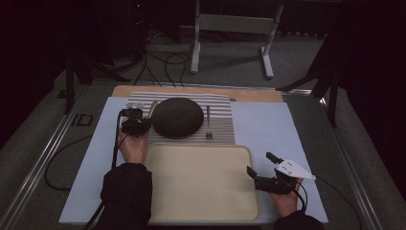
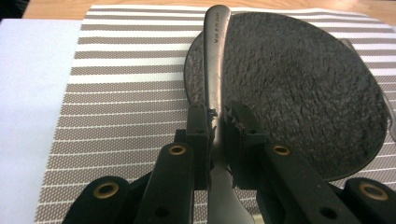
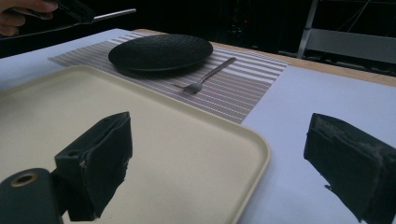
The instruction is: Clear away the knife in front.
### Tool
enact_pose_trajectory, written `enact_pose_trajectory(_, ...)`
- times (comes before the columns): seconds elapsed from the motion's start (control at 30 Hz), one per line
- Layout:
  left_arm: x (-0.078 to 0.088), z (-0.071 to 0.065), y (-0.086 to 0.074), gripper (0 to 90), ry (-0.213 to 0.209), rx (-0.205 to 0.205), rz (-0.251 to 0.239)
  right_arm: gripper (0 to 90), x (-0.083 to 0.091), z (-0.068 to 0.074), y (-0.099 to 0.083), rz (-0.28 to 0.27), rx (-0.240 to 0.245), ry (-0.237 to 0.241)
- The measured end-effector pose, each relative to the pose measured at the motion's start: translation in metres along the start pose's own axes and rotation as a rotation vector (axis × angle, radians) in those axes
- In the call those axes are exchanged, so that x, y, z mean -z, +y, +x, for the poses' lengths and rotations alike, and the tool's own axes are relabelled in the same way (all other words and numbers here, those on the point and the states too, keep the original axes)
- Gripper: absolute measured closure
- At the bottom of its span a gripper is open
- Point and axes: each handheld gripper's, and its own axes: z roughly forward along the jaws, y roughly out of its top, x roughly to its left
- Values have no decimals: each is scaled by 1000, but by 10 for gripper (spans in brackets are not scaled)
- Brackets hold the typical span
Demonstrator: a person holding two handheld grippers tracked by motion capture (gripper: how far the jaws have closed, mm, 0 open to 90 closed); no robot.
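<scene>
Left hand-held gripper (image 2: 215, 116): clenched on a metal utensil handle (image 2: 212, 60), held between the two black pads. The handle runs straight ahead from the jaws, its rounded end seen over the near-left rim of the dark plate (image 2: 299, 88); which kind of utensil it is cannot be told, as the working end is hidden below the jaws. In the high view the left hand-held gripper (image 1: 135, 125) is seen just left of the plate (image 1: 177, 117), above the striped placemat (image 1: 220, 108). In the right gripper view the utensil is seen lifted clear of the counter at upper left.

Right hand-held gripper (image 3: 217, 163): released, jaws wide apart, nothing between them. It is held over the right edge of the cream tray (image 1: 201, 184), well apart from the utensil.

A fork (image 1: 208, 122) is laid on the placemat just right of the plate. Placemat and tray are set on a pale blue sheet (image 1: 268, 124) covering the counter.
</scene>
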Motion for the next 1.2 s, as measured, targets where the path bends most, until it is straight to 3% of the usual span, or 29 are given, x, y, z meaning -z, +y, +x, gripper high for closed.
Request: enact_pose_trajectory(1.2,26,-21,-43,804,-52,22,-24,78,-1,0,0,2,2,1)
